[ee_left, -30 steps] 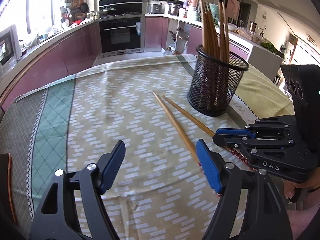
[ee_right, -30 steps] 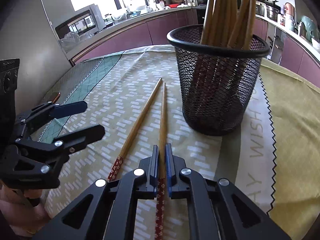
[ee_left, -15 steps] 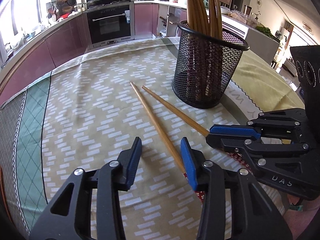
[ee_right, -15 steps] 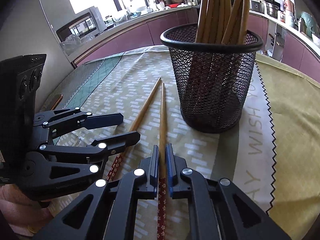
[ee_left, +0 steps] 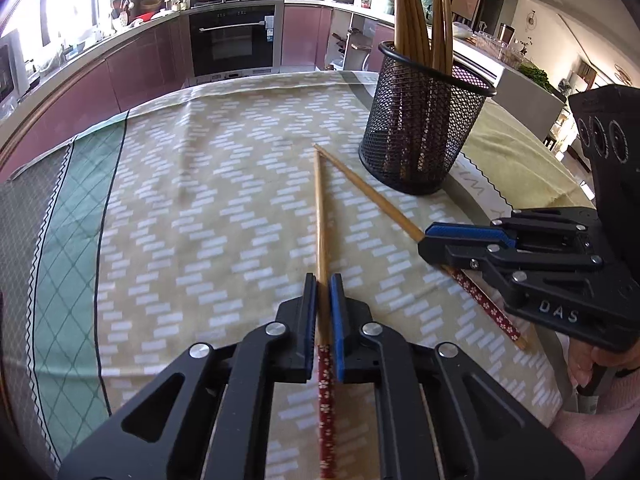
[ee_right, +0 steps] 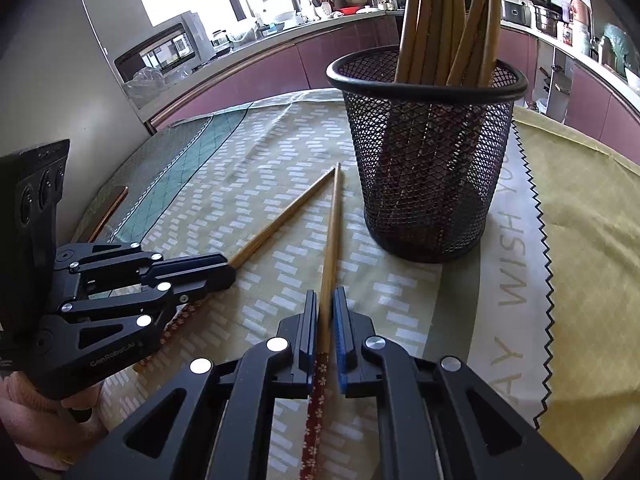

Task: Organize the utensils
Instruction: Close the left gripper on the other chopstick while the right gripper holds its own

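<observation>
Two bamboo chopsticks with red floral ends lie on the tablecloth, tips meeting near a black mesh holder (ee_left: 424,128) that has several chopsticks standing in it. My left gripper (ee_left: 323,280) is shut on the left chopstick (ee_left: 320,208), near its red end. My right gripper (ee_right: 328,296) is shut on the right chopstick (ee_right: 334,220). In the left wrist view the right gripper (ee_left: 428,242) grips the right chopstick (ee_left: 368,196). In the right wrist view the left gripper (ee_right: 228,268) holds the left chopstick (ee_right: 288,216), and the holder (ee_right: 428,160) stands just beyond the tips.
The table carries a beige patterned cloth (ee_left: 200,208) with a green band at the left (ee_left: 72,240). A yellow mat with a zigzag edge (ee_right: 580,240) lies under and right of the holder. Kitchen counters and an oven (ee_left: 232,40) stand behind the table.
My left gripper has moved onto the left chopstick and shut on it. The left chopstick has swung so that its tip meets the other's. My right gripper stays shut on its chopstick.
</observation>
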